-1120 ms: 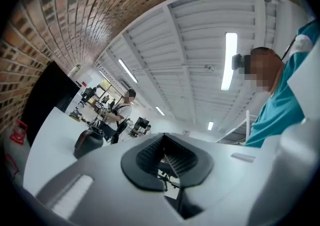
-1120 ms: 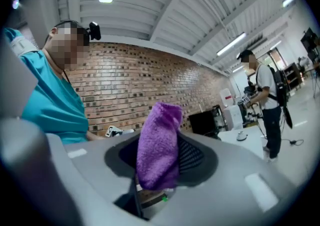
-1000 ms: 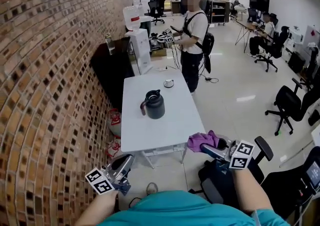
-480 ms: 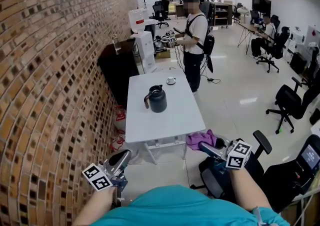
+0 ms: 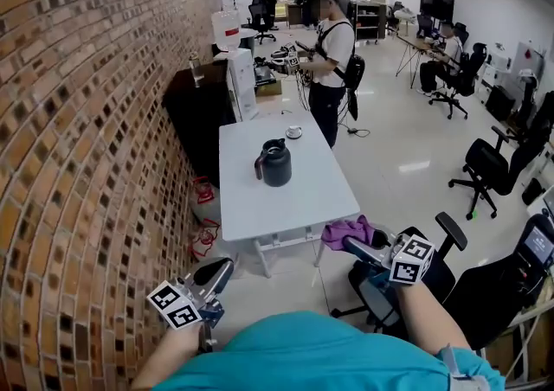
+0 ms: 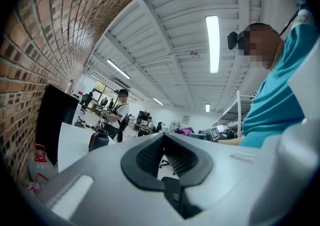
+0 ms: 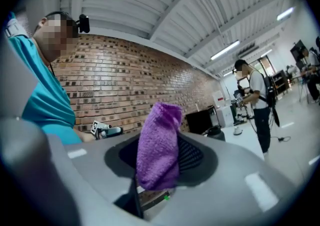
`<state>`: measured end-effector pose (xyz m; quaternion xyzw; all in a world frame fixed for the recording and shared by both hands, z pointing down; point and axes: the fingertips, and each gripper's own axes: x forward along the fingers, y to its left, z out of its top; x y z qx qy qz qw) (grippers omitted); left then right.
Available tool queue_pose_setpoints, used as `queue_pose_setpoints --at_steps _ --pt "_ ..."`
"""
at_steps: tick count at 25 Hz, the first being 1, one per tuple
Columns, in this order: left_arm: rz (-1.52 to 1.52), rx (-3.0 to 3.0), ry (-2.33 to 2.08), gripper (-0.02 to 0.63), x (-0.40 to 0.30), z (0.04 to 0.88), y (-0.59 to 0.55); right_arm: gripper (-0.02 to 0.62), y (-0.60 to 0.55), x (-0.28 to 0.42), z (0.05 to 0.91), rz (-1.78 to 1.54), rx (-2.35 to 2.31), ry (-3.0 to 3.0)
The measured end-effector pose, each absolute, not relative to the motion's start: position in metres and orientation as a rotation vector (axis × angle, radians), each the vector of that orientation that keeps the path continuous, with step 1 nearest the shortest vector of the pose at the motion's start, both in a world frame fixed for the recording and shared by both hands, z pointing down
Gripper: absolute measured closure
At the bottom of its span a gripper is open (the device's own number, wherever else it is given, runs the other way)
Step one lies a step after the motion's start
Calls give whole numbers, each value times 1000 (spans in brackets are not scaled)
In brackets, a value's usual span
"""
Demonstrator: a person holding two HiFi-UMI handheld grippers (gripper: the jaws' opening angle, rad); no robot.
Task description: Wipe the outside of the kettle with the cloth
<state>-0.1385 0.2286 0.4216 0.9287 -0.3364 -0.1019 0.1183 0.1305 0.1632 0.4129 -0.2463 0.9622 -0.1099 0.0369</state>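
Note:
A dark kettle (image 5: 276, 163) with a handle on its left stands near the middle of the white table (image 5: 260, 208); it shows small in the left gripper view (image 6: 98, 140) and behind the cloth in the right gripper view (image 7: 218, 131). My right gripper (image 5: 344, 240) is shut on a purple cloth (image 5: 346, 230), which bulges out between its jaws (image 7: 159, 145). It hovers off the table's near right corner, well short of the kettle. My left gripper (image 5: 218, 270) is shut and empty, low at the left near the brick wall, below the table's near edge.
A small cup on a saucer (image 5: 294, 131) sits at the table's far end. A person (image 5: 327, 43) stands just beyond it. A brick wall (image 5: 78, 138) runs along the left. A black office chair (image 5: 433, 268) is under my right arm; more chairs stand at the right.
Both grippers have moved along the floor with the person, and the table and kettle now sit slightly farther up the view. The cloth stays gripped; the left gripper stays shut.

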Motion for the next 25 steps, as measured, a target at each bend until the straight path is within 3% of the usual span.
queue_pose_setpoints --at_steps 25 --pt "-356 2702 -1012 604 -153 420 232 453 177 98 412 -308 -679 3046"
